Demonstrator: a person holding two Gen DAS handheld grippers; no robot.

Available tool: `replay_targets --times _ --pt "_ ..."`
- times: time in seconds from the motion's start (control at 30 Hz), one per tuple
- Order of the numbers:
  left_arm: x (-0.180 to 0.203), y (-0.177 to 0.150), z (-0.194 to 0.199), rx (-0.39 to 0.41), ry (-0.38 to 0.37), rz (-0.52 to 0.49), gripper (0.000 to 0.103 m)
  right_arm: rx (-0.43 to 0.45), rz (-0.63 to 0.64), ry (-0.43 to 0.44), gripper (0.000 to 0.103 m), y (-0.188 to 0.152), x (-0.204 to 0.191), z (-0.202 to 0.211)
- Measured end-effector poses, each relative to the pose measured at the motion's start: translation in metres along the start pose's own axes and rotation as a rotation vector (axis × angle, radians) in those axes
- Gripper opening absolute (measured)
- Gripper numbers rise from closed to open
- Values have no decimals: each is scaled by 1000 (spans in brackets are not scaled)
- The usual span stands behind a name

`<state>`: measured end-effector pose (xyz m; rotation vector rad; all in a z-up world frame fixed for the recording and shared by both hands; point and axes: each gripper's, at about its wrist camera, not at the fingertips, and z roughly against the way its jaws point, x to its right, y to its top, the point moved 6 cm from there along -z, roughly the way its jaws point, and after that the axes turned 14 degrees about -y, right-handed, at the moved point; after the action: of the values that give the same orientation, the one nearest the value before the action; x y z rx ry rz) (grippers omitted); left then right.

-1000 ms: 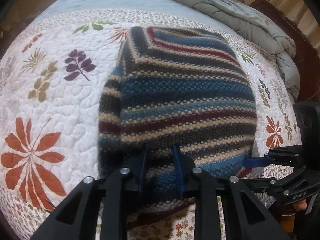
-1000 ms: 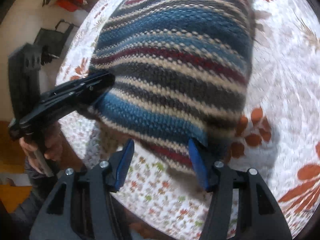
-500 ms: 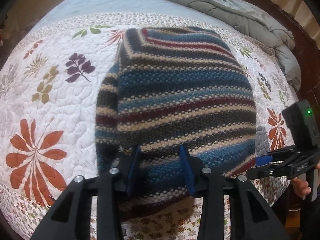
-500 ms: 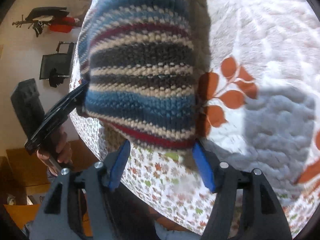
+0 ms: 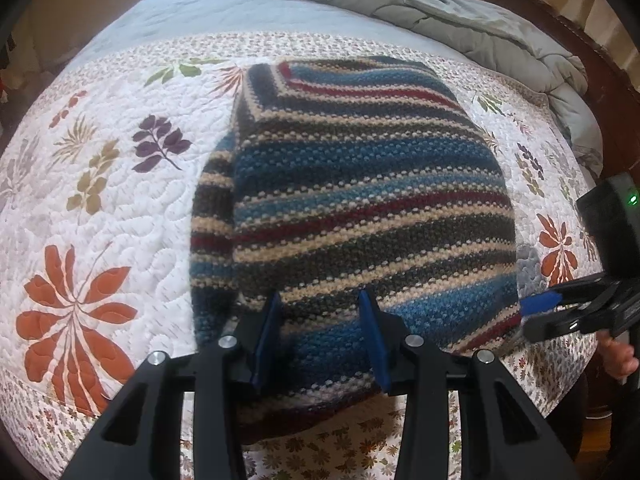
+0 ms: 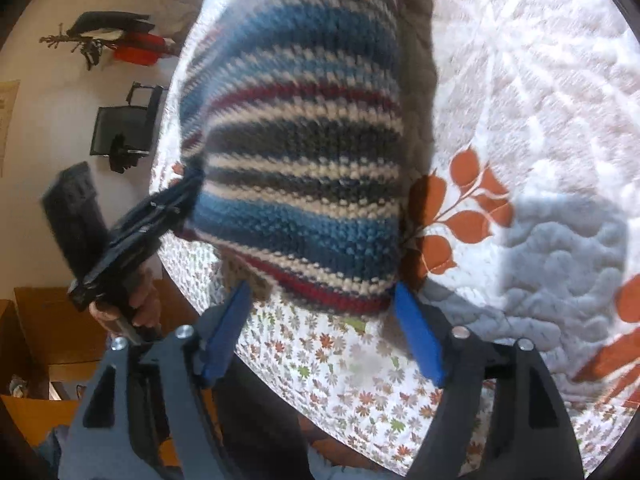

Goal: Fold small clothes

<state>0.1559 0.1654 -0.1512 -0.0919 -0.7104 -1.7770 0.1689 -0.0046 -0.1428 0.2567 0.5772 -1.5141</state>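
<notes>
Bed w/ white floral quilted bedspread (image 5: 120, 216) is filling the view; grey rumpled comforter (image 5: 460, 24) is lying along the far end, dark wooden bed frame (image 5: 588, 64) at far right. Quilt is lying bare to the left of the garment and on its far side; near bed edge is running just under both grippers. Striped knit sweater in blue, dark red, cream & charcoal (image 5: 360, 200) is sitting folded mid-bed, long axis running from near edge toward the comforter, stripes crosswise, an under layer sticking out at left. Left gripper (image 5: 322, 336) is spread apart, straddling the near hem. Right gripper (image 6: 320, 332) is released too, just off the hem.
</notes>
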Motion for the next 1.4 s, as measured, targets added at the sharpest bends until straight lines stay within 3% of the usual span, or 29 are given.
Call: replay_targets --times 0.13,0.27,0.43,0.5,0.6,0.73,0.83,0.97,1.03,1.1,1.2,1.33,1.4 --pt "0 0 1 4 -3 -3 42 44 -20 13 76 5 5 16" --pt "0 0 1 8 -7 -1 44 33 -55 17 75 18 16 1" --pt "0 -1 0 4 -5 -5 45 -23 -95 94 50 16 15 -33" --pt "-1 0 0 2 -14 -1 45 -8 -72 77 27 15 14 -32" --pt "-2 1 0 1 -19 5 45 21 -32 81 22 13 11 -17" --pt "-1 -1 -6 -13 -31 23 45 30 -17 -31 21 11 14 -11" --pt "0 0 -5 -23 -32 33 45 -4 -28 -41 22 9 18 -25" --pt "0 14 19 14 -67 62 50 56 43 -14 34 12 0 -1" --pt "-7 27 32 46 -51 69 66 89 62 -30 45 17 -3 15" --pt "-17 40 44 79 18 77 67 120 71 -35 70 25 -2 28" --pt "-27 55 50 80 -7 109 70 153 48 -16 72 40 2 42" --pt "-52 68 24 12 78 110 73 165 6 24 77 77 13 45" --pt "-62 68 10 -23 68 120 74 152 11 37 77 89 16 38"
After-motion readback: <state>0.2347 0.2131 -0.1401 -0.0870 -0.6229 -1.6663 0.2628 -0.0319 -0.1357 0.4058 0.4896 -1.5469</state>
